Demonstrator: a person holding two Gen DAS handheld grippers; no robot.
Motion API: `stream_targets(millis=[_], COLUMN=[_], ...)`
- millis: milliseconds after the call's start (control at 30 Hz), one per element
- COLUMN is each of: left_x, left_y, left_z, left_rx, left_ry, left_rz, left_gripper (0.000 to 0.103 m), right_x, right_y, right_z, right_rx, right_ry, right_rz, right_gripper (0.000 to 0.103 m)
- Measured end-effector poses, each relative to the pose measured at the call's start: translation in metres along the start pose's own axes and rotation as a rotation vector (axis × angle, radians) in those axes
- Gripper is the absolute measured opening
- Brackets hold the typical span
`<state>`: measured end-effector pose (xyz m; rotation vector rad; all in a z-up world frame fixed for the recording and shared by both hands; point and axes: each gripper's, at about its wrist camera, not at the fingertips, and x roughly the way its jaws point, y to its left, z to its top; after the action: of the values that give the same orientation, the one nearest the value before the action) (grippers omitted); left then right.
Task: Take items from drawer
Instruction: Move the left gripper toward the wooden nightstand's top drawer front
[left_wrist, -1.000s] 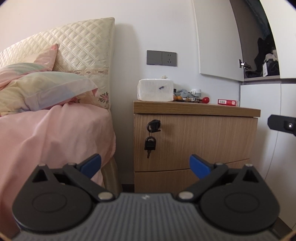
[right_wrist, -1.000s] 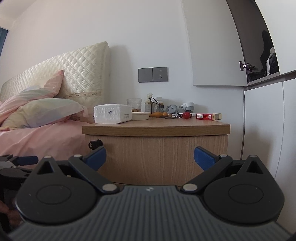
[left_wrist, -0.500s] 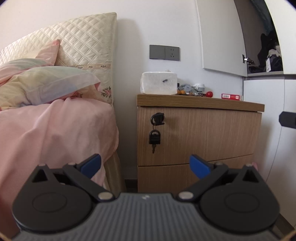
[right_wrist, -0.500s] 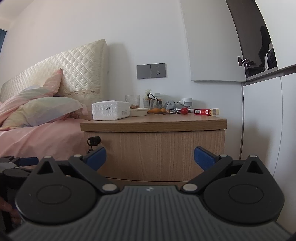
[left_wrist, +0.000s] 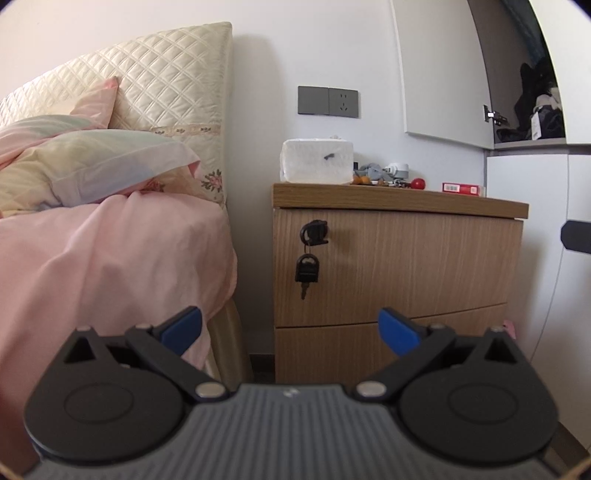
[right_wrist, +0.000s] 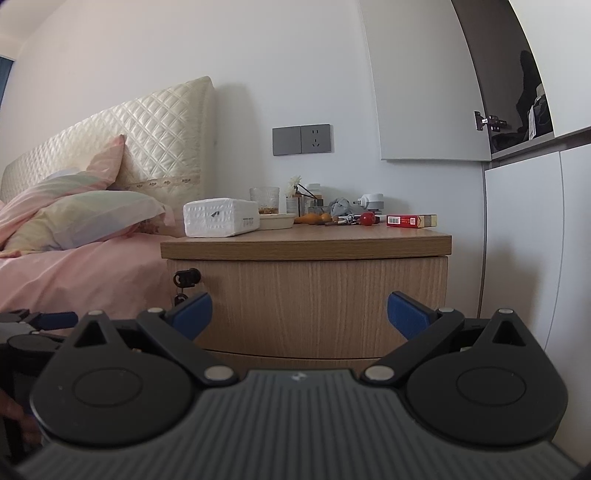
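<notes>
The wooden nightstand (left_wrist: 399, 266) stands at 1 o'clock in the left wrist view, pressed against the pink-covered bed (left_wrist: 110, 251). Both its fronts sit flush: the upper drawer (left_wrist: 406, 258), with a key (left_wrist: 312, 232) in its lock at 12 o'clock and a second key dangling below it, and the lower drawer (left_wrist: 369, 350) beneath the curved seam. What either drawer holds is hidden.

The left gripper (left_wrist: 290, 326) hangs short of the nightstand with its blue jaws spread wide and nothing between them. The right gripper (right_wrist: 299, 314) faces the upper drawer front from a little higher, jaws likewise released and bare; its black body shows at 3 o'clock in the left view.

On the top, at 12 o'clock in the right wrist view, lie a white tissue pack (right_wrist: 221, 217), a glass, a shallow dish, a red ball (right_wrist: 366, 218) and a red packet (right_wrist: 410, 220).

Shut drawers and bare jaws fit two stages alike: drawers awaiting opening, or drawers pushed back after their contents were lifted out. Whether any item on the top came from a drawer cannot be told.
</notes>
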<state>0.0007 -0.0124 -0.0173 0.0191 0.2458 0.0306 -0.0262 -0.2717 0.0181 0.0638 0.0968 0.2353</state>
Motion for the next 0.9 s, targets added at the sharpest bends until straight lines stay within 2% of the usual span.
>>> stream_targets(millis=[200,533,633,767,900], left_x=[0.001,-0.002,-0.004,0.003,0.005], left_y=[-0.003,-0.008,-0.002,0.000,0.000], left_z=[0.000,0.004,0.007,0.007,0.005], left_rx=[0.012,0.009,-0.023,-0.035,-0.037], left_ry=[-0.004,-0.019,-0.038,-0.022,-0.013], left_rz=[-0.001,-0.035,-0.084,-0.092,-0.099], left_gripper=[0.103,0.103,0.103,0.103,0.103], right_x=[0.001,0.012,0.013,0.005,0.001], right_y=[0.000,-0.004,-0.010,-0.022,-0.024], right_z=[-0.001,0.006,0.010,0.011,0.011], right_rx=[-0.012,0.000,-0.043,-0.030,-0.046], right_ry=[0.001,0.064,0.065,0.068,0.069], right_rz=[-0.005,0.016,0.049,0.109,0.117], right_gripper=[0.103,0.103,0.103,0.103,0.103])
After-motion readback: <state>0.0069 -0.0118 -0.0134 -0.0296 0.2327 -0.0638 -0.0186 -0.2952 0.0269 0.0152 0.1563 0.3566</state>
